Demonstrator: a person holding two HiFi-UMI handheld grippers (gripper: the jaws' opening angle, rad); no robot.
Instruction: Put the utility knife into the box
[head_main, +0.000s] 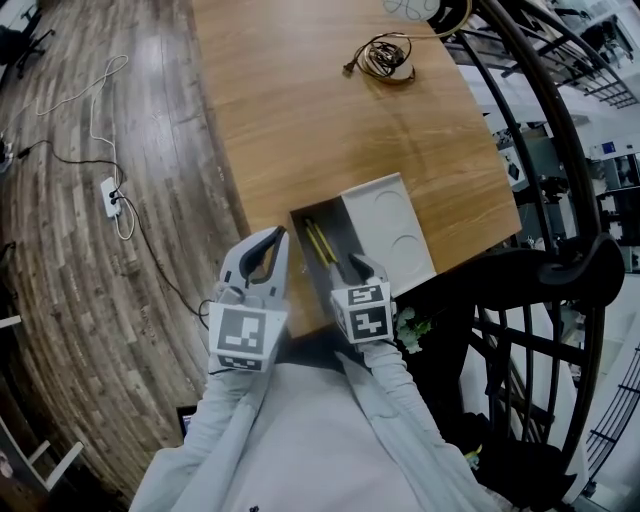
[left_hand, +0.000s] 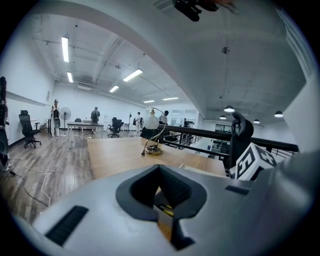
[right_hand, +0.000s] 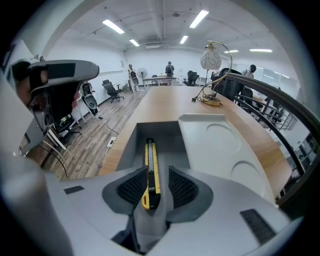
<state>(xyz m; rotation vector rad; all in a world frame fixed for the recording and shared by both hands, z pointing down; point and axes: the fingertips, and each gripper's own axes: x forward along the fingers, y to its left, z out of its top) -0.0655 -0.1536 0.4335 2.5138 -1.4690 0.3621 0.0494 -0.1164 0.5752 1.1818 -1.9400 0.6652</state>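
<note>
A yellow and black utility knife (head_main: 319, 243) (right_hand: 151, 165) lies lengthwise inside an open grey box (head_main: 338, 222) (right_hand: 167, 131) at the table's near edge. Beside it to the right is the box's white lid (head_main: 395, 225) (right_hand: 220, 145). My right gripper (head_main: 362, 268) (right_hand: 158, 172) is over the box's near end. Its jaws stand slightly apart around the knife's near end, with a gap on the right side. My left gripper (head_main: 281, 235) (left_hand: 159, 170) hovers just left of the box, tips together, holding nothing. A bit of the knife (left_hand: 167, 211) shows below its pads.
The wooden table (head_main: 300, 120) stretches away, with a desk lamp and coiled cable (head_main: 385, 55) (right_hand: 212, 60) at its far end. A black railing (head_main: 540, 200) runs along the right. A power strip (head_main: 112, 195) and cords lie on the floor at left.
</note>
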